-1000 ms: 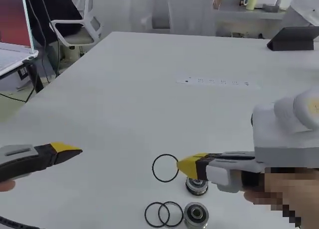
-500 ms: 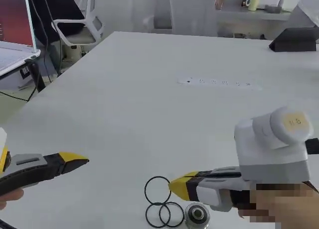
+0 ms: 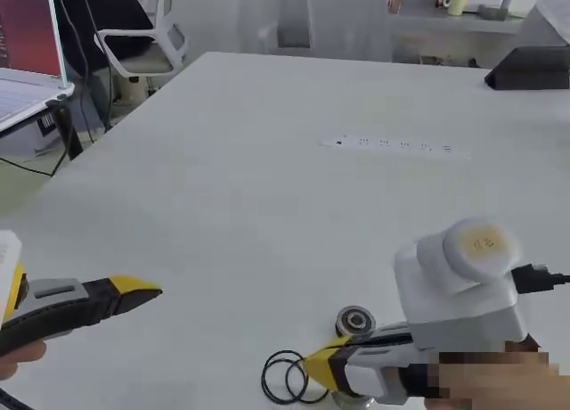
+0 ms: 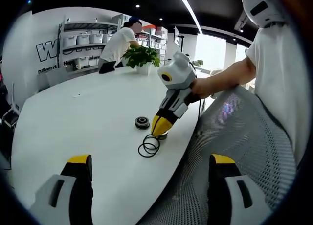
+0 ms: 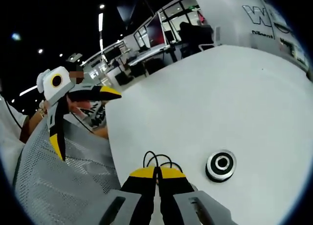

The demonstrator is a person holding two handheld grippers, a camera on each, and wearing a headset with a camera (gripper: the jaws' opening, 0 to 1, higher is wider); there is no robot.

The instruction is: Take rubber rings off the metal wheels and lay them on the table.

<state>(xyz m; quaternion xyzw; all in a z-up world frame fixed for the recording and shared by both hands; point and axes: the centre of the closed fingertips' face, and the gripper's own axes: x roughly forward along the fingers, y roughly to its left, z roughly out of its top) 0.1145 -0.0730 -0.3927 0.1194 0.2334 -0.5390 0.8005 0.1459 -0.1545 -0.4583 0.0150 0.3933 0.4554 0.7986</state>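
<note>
I see the right gripper [image 5: 157, 172] with jaws closed together, tips at the rubber rings [image 3: 285, 376] near a metal wheel [image 3: 355, 321] on the table [image 3: 267, 160]; the left gripper [image 4: 151, 160] jaws stand wide apart.

1. Table [image 3: 267, 160]: the middle and far half lie open, a wide passage.
2. Near edge: rings [image 3: 285, 377], wheel [image 3: 355, 321] and right gripper [image 3: 313, 365] crowd together.
3. Left gripper [image 3: 147, 292] is well apart, with open tabletop between it and the rings.
</note>
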